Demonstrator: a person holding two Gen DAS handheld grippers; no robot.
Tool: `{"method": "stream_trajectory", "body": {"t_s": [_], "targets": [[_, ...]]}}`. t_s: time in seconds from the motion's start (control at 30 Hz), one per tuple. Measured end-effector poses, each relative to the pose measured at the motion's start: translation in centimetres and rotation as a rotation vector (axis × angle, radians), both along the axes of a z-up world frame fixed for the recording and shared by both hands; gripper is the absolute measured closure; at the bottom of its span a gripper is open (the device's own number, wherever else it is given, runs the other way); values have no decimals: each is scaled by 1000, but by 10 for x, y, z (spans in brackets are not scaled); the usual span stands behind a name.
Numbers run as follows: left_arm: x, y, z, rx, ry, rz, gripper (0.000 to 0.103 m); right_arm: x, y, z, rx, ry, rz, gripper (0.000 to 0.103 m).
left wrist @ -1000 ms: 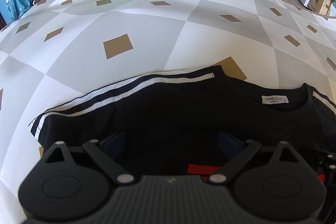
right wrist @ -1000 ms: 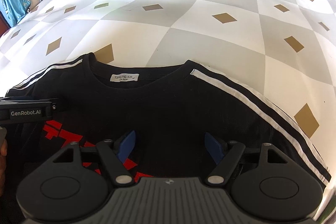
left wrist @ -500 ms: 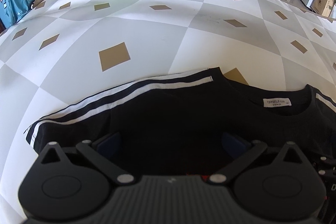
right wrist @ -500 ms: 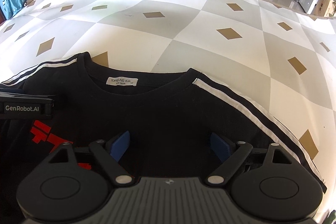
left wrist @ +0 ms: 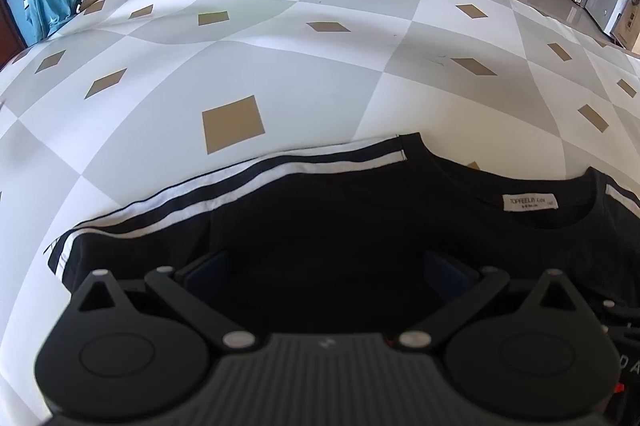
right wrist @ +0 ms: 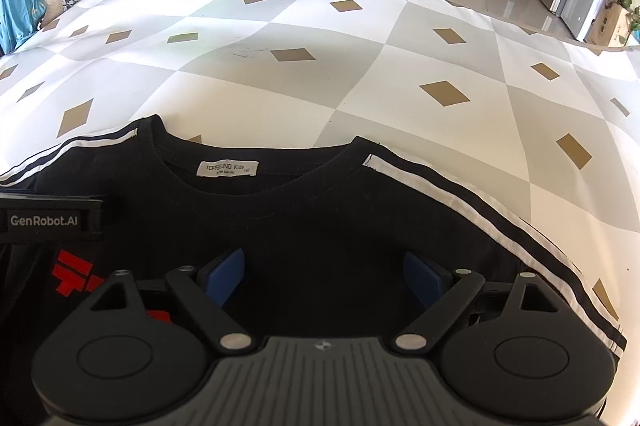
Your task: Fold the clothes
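Both my left gripper (left wrist: 326, 276) and right gripper (right wrist: 324, 276) gape wide above the black shirt (right wrist: 320, 222), gripping nothing. The shirt lies flat at the bed's (right wrist: 360, 74) near edge, collar toward the far edge, sleeves spread sideways. Its label (right wrist: 228, 168) seems to read "TOPFEELING Kids".

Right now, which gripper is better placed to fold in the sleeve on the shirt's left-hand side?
Left. The left gripper hangs open right beside that striped sleeve, while the right gripper, also open, sits over the other half of the shirt.
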State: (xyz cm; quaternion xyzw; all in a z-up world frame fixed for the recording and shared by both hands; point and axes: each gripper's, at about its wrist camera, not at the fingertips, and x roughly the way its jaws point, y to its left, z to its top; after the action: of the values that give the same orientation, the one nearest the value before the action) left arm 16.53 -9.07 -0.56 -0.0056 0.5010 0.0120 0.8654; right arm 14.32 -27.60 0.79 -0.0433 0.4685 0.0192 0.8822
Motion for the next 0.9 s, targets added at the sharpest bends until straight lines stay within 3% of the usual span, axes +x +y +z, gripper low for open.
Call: {"method": "stream_trajectory", "body": {"t_s": [0.5,0.6,0.9], "targets": [[6,2,-2,-1,-12,23,0,8,5,0,2,-4,-22,13],[5,4,0,-11,-10,30,0,5,-1,6,51,9,-41,18],[-6,11,12,-49,-14,61,0,-18,-37,30,152,4,-141,18]]}}
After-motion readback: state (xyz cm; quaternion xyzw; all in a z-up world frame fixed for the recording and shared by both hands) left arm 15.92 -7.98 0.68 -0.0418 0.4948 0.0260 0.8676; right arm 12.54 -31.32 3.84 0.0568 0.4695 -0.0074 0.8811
